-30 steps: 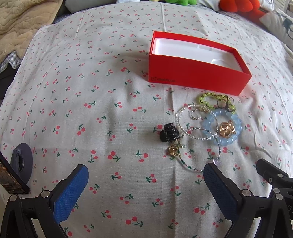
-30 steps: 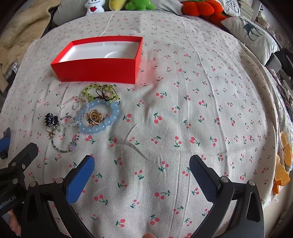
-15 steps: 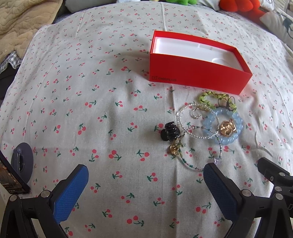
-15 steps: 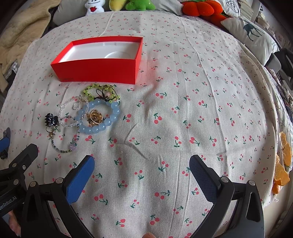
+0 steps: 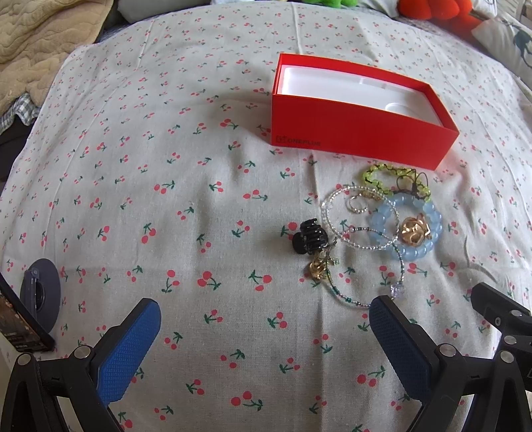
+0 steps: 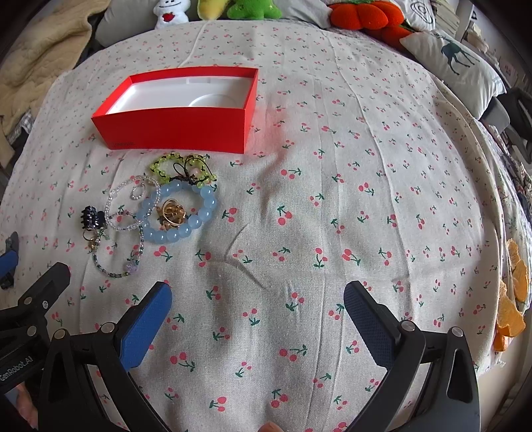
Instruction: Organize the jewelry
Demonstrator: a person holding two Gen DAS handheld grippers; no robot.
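Overhead, cherry-print bedsheet (image 6: 332,166), plush toys (image 6: 252,8), deer pillow (image 6: 455,63)

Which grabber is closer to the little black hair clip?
Left. The left gripper sits just short of the black hair clip, which lies ahead between its open fingers. The right gripper is farther away; from it the clip lies well off to the left.

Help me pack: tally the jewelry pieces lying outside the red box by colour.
Blue bead bracelet: 1
Green bead bracelet: 1
Clear bead strand: 1
Dark green bead strand: 1
Gold pieces: 2
Black hair claw: 1
Total: 7
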